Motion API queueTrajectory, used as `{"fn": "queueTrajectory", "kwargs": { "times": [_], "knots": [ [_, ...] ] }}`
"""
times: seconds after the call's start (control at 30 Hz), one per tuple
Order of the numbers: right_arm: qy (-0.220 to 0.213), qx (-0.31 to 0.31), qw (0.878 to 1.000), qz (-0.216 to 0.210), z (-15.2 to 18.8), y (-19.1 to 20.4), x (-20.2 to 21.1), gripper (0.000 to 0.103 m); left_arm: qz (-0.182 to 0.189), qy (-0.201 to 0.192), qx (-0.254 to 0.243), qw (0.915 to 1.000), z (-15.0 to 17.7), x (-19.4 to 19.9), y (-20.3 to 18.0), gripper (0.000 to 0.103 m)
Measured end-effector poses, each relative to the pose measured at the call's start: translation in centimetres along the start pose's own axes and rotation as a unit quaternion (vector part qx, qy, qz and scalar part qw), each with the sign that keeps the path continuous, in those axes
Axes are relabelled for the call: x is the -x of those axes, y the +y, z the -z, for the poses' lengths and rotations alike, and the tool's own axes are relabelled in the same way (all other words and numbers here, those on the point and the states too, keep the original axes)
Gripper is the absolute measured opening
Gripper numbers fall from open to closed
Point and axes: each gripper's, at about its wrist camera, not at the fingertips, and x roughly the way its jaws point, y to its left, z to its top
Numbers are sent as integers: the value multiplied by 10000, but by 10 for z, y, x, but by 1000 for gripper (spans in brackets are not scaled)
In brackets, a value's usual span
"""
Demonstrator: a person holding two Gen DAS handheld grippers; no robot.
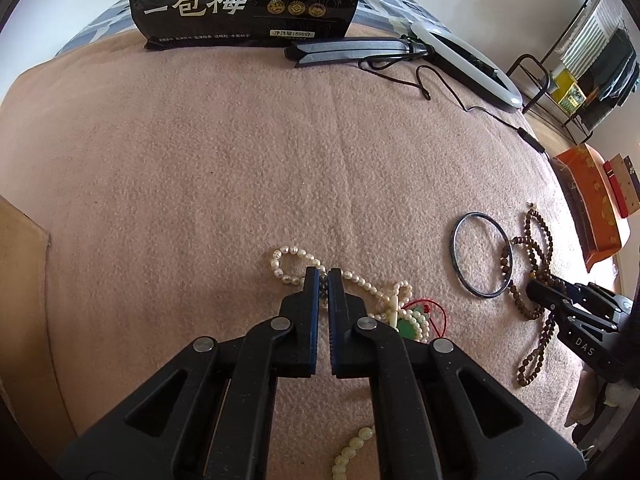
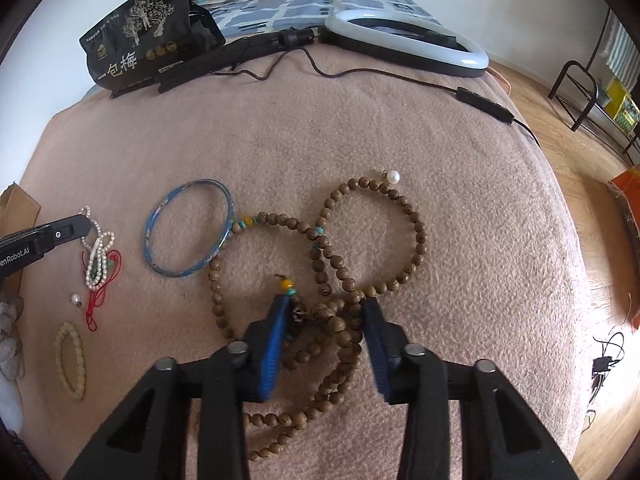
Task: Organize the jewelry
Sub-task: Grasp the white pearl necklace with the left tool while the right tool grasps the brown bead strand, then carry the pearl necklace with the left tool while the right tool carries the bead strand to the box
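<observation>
On the pink blanket (image 1: 200, 152) lies a white pearl necklace (image 1: 286, 270). My left gripper (image 1: 323, 276) is shut on its strand near a loop. The strand tangles with a green pendant on a red cord (image 2: 114, 268). A long brown wooden bead necklace (image 2: 416, 232) lies in loops. My right gripper (image 2: 325, 306) points down at its bunched middle, pads pressing the beads from both sides. A blue bangle (image 2: 149, 236) lies flat beside the wooden beads, touching them. A pale green bead bracelet (image 2: 59, 354) and a loose pearl (image 2: 394, 177) lie apart.
A black snack bag (image 1: 248, 0), a folded tripod (image 1: 348, 50) and a white ring light (image 2: 460, 62) with its cable and controller (image 2: 484, 104) lie along the far edge. A cardboard box (image 1: 20, 236) is at the left, an orange box (image 1: 592, 200) off the right edge.
</observation>
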Motion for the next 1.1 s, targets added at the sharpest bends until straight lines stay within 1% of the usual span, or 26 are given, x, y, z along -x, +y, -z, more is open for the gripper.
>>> {"fn": "queueTrajectory", "kwargs": {
  "times": [0.07,0.23,0.43,0.73,0.97,1.1],
  "knots": [
    [-8,0,10000,-62,1,0,3,19,32,-59,-2,10000,0,6,0,2],
    [-100,-104,9994,-316,2,-1,13,17,58,-206,-45,9998,-1,23,-2,2],
    [-430,-18,9983,-394,2,4,43,17,181,-452,-60,9988,-3,49,-4,2],
    [-909,198,9945,-478,1,23,91,17,412,-909,-112,9949,2,103,-6,2],
    [-1290,220,9899,-541,-1,34,126,17,519,-1201,-146,9913,7,141,-1,2],
    [-1433,225,9875,-618,-1,41,142,17,544,-1346,-155,9893,9,161,2,2]
  ]
}}
